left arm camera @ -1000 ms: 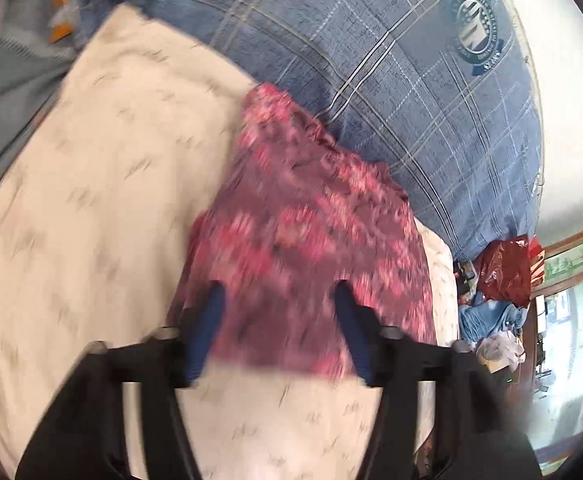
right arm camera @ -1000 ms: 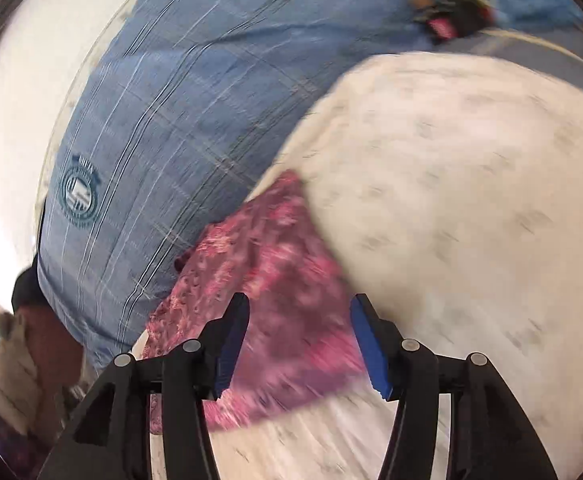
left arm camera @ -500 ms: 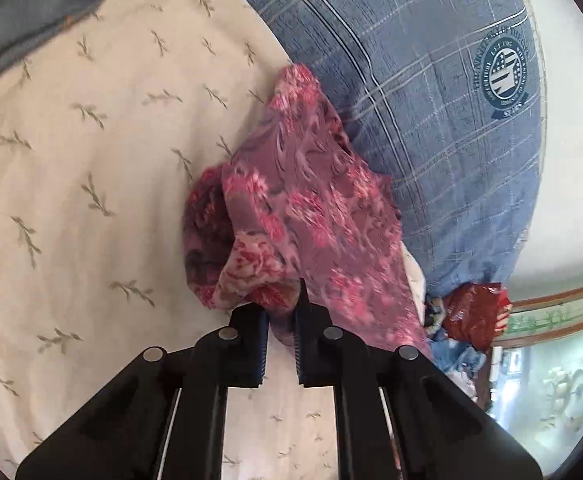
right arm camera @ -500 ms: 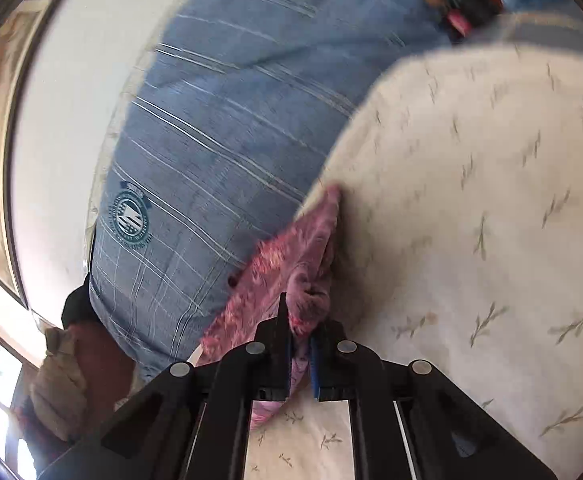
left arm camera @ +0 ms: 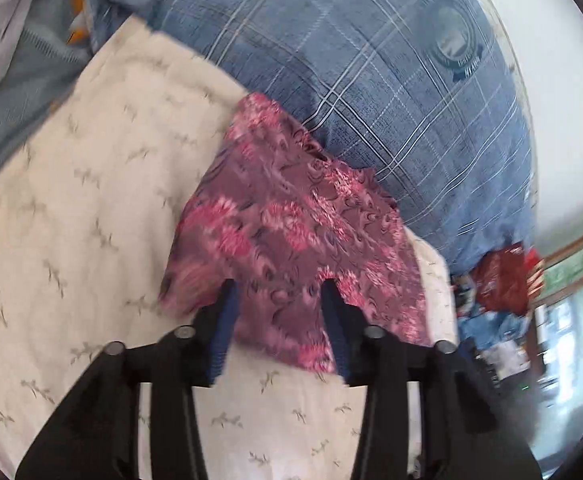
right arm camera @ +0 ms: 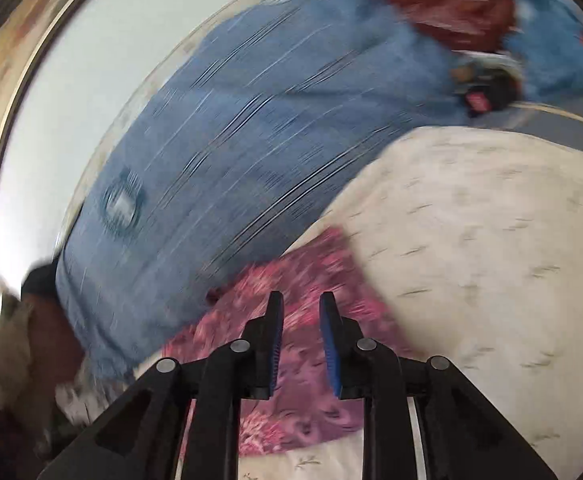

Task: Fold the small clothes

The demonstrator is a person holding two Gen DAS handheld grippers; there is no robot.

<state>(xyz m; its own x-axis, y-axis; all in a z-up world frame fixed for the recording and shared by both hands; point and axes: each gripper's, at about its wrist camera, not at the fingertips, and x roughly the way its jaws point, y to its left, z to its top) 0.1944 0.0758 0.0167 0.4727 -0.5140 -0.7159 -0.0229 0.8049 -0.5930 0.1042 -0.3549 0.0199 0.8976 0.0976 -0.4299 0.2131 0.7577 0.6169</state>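
Both the left gripper (left arm camera: 279, 300) and right gripper (right arm camera: 300, 312), jaws just opening and gripping nothing, hover over the pink floral cloth garment (left arm camera: 291, 232) lying against the blue plaid pillow (left arm camera: 371, 80); smooth the fold flat before regripping.

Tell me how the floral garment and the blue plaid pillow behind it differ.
The floral garment is small, thin and lies flat; the blue plaid pillow is large and plump. The garment is maroon with pink flowers; the pillow is denim blue with pale crossing lines and a round emblem. The garment lies on the cream leaf-print sheet, its far edge reaching the pillow; the pillow sits at the sheet's far side near the wall. Both are patterned fabric.
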